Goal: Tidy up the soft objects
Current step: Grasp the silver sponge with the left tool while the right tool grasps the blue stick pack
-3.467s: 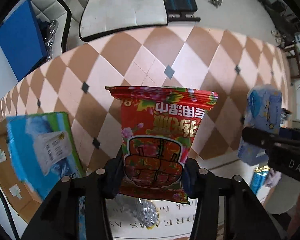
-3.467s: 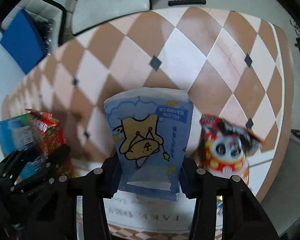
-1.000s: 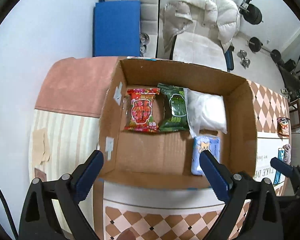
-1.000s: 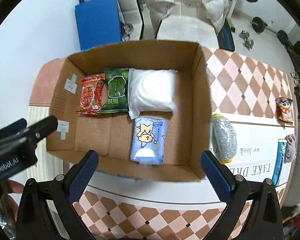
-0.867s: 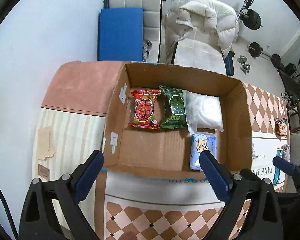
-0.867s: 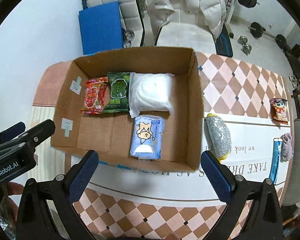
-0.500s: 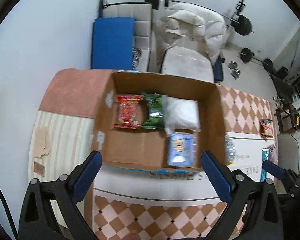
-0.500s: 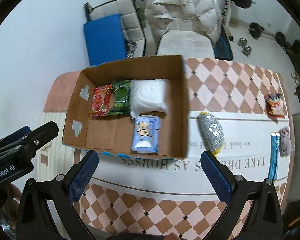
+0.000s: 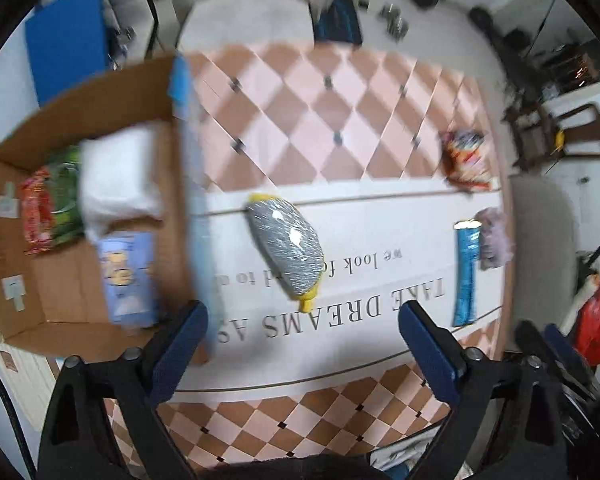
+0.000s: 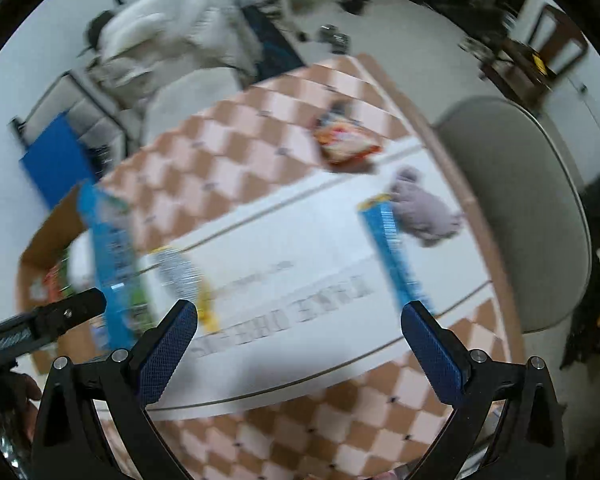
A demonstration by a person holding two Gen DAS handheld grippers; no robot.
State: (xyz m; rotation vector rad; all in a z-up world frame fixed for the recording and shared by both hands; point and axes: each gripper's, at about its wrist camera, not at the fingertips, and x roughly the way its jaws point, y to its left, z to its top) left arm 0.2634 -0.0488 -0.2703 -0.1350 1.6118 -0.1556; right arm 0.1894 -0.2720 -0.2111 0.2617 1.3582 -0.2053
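The cardboard box (image 9: 80, 288) stands at the left and holds a red snack bag (image 9: 36, 210), a green bag (image 9: 64, 196), a white soft pack (image 9: 118, 178) and a blue tissue pack (image 9: 126, 276). On the table lie a grey-and-yellow scrubber (image 9: 286, 246), a blue tube pack (image 9: 465, 272), a lilac cloth (image 9: 494, 236) and an orange snack bag (image 9: 464, 160). My left gripper (image 9: 302, 344) is open and empty above the table, near the scrubber. My right gripper (image 10: 300, 344) is open and empty; the blue tube pack (image 10: 394, 256), lilac cloth (image 10: 424, 212) and orange bag (image 10: 346, 140) lie ahead of it.
The table (image 9: 284, 128) has a checked cloth with a white printed band. A grey chair (image 10: 536, 184) stands at the right edge. A white coat on a chair (image 10: 168, 40) and a blue pad (image 10: 56, 164) are behind the table. A red bag (image 9: 598, 320) hangs at the far right.
Both grippers have swung right, from over the box towards the table's right side. Both views are blurred with motion. Both stay open and empty.
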